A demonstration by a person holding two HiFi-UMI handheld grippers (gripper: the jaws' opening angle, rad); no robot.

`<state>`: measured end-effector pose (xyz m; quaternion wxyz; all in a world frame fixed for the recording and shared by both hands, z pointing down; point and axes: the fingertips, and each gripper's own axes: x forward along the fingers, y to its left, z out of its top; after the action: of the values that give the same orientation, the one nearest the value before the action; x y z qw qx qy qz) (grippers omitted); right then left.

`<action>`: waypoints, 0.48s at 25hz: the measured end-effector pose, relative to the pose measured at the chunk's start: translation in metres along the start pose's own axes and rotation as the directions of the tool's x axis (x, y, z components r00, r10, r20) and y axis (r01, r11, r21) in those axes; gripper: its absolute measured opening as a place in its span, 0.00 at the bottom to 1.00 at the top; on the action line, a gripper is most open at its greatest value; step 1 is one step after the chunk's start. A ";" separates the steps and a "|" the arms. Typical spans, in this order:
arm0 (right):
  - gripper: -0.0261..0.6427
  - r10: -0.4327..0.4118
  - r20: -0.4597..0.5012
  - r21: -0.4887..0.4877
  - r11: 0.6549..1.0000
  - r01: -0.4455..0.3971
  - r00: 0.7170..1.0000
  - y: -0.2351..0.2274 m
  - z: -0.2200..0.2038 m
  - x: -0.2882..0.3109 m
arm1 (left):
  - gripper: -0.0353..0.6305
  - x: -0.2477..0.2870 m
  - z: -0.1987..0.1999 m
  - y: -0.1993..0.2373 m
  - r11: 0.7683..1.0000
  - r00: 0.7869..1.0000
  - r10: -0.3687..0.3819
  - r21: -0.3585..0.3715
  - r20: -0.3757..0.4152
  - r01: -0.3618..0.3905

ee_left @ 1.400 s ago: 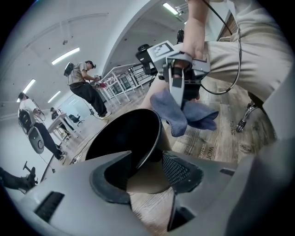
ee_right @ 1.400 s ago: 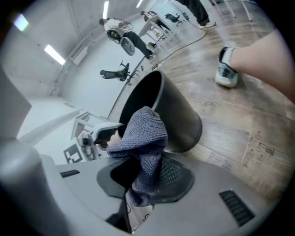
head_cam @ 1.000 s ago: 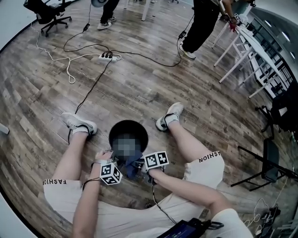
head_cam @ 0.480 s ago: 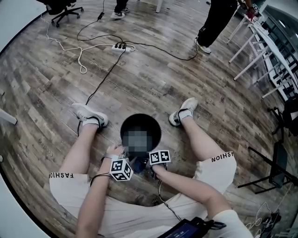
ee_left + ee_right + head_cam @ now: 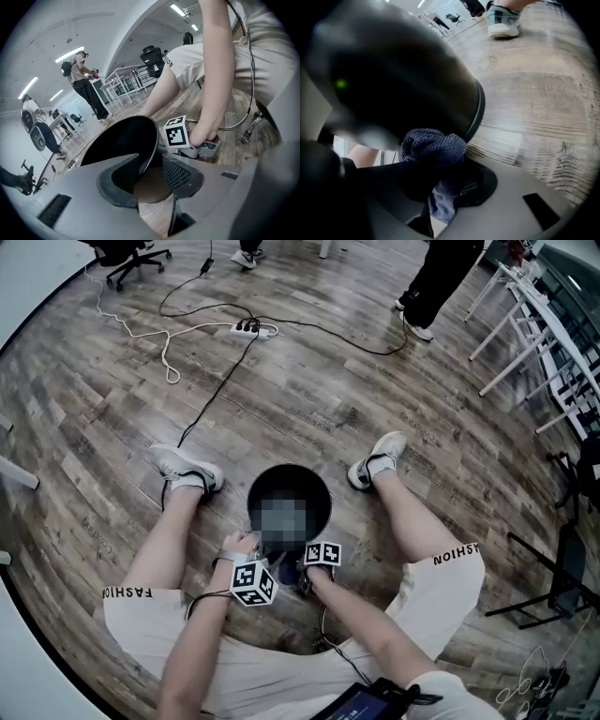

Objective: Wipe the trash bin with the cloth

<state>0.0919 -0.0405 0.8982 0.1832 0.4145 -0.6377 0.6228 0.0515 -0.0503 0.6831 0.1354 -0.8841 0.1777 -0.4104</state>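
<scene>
Right gripper (image 5: 443, 180) pinches cloth (image 5: 433, 145); left gripper (image 5: 150, 176), just closing, straddles bin (image 5: 122, 140) rim; shorts (image 5: 441, 582): FASHION.

Counts:
- One round black trash bin (image 5: 291, 479).
- One dark blue knitted cloth (image 5: 433, 147).
- Two grey handheld two-jaw grippers: left gripper (image 5: 150, 176), right gripper (image 5: 440, 180).
- Two black-and-white marker cubes (image 5: 253, 582), one per gripper.
- Two white sneakers (image 5: 178, 465), on seated person.
- One white power strip (image 5: 249, 329) on wooden floor.
- One black wheeled office chair (image 5: 131, 251), far left.
- Two bystanders (image 5: 441, 277) in head view, top edge.
</scene>
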 end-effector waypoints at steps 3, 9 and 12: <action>0.17 0.003 -0.005 0.063 0.998 -0.003 1.000 -0.009 0.001 -0.001 | 0.28 -0.001 0.005 -0.004 0.998 1.000 -0.006 -0.057 0.013 0.007; 0.17 0.000 -0.090 -0.023 1.000 -0.002 0.996 0.019 -0.003 -0.062 | 0.28 -0.009 -0.001 -0.006 0.999 1.000 -0.005 0.044 -0.027 0.006; 0.17 0.054 -0.083 -0.117 0.991 -0.063 0.995 0.057 0.004 -0.113 | 0.29 -0.014 -0.015 0.002 0.991 0.997 0.003 0.134 -0.075 0.007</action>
<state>0.1159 -0.0171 0.7763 0.2147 0.3589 -0.6780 0.6045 0.0315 -0.0471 0.6823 0.1875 -0.8572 0.1538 -0.4543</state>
